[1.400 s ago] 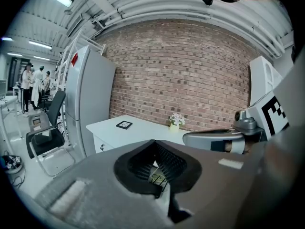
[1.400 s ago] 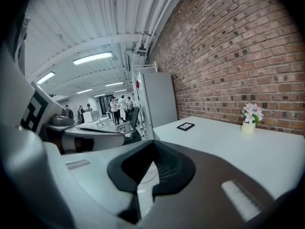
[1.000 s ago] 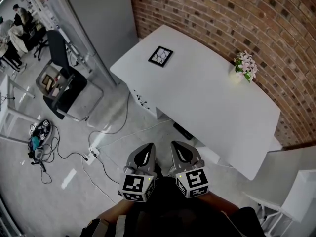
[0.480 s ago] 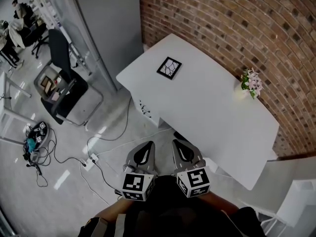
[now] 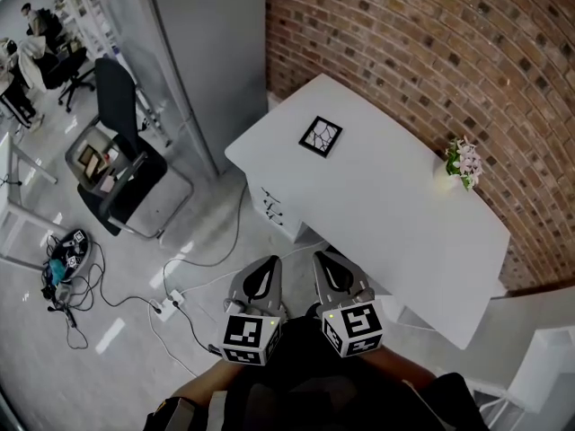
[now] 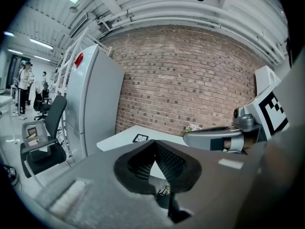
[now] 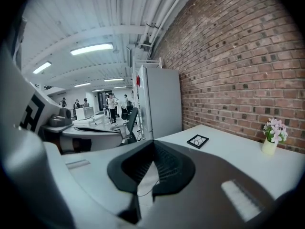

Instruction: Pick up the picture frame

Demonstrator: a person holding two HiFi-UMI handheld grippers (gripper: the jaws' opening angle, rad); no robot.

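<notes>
Picture frame (image 5: 321, 136) lies flat on the white surface (image 5: 386, 214), well apart from left tongs (image 5: 268, 269) and right tongs (image 5: 325, 266), both closed together, empty; its pattern looks like cracks.

The left gripper (image 5: 267, 268) and right gripper (image 5: 325, 263) are alike: smooth grey shells tapering to rounded beaks, each with a dark oval window on its upper face. Behind each sits a white cube (image 5: 249, 338) printed with black square markers, a tiny light at its top edge. Seen along the jaws, the shells are matte grey, lined with black ribbed pads (image 6: 167, 159) around a teardrop hollow, and carry a pale rectangular patch (image 6: 231, 163). The person wears a dark top (image 5: 314, 393) — forearms uncovered.
</notes>
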